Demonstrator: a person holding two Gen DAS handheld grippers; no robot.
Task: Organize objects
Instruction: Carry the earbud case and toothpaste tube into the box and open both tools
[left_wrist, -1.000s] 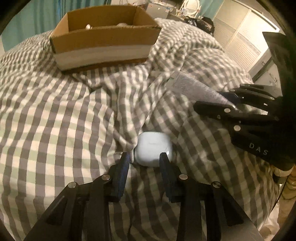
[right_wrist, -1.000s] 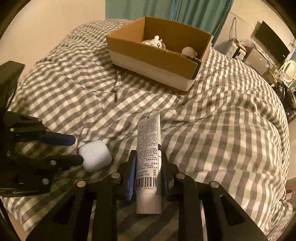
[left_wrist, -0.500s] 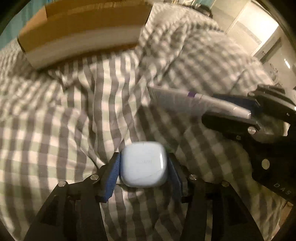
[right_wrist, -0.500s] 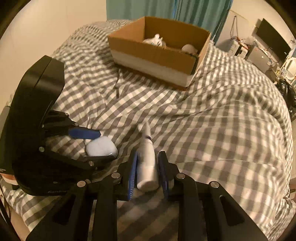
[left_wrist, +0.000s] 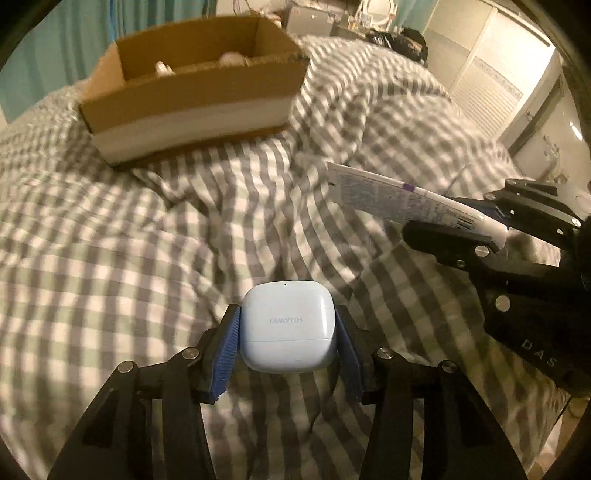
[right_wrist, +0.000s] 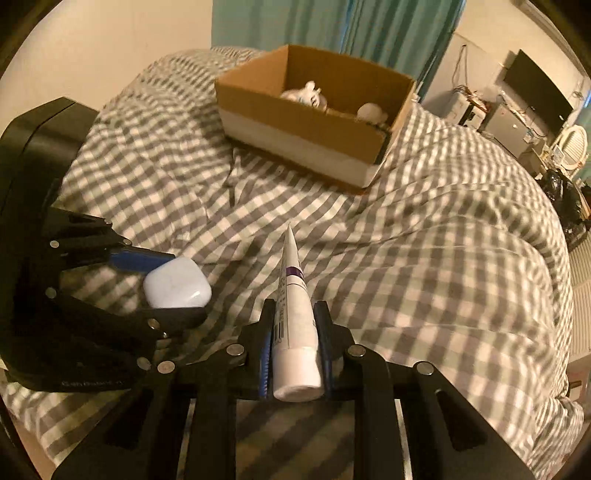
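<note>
My left gripper (left_wrist: 288, 336) is shut on a pale blue earbuds case (left_wrist: 288, 326) and holds it above the checked bedspread; the case also shows in the right wrist view (right_wrist: 177, 284). My right gripper (right_wrist: 295, 339) is shut on a white tube (right_wrist: 293, 325) with a purple band, cap end toward the camera; the tube also shows at the right of the left wrist view (left_wrist: 402, 199). An open cardboard box (left_wrist: 192, 99) sits ahead on the bed, also seen in the right wrist view (right_wrist: 306, 122), with small white items (right_wrist: 308, 94) inside.
The grey and white checked bedspread (right_wrist: 424, 258) is rumpled in folds between the grippers and the box. Teal curtains (right_wrist: 332, 22) hang behind the box. Furniture, a screen and clutter (right_wrist: 524, 99) stand beyond the bed's far right side.
Both grippers have lifted their objects off the bedspread and moved toward the box. The tube has turned on edge in the right gripper.
</note>
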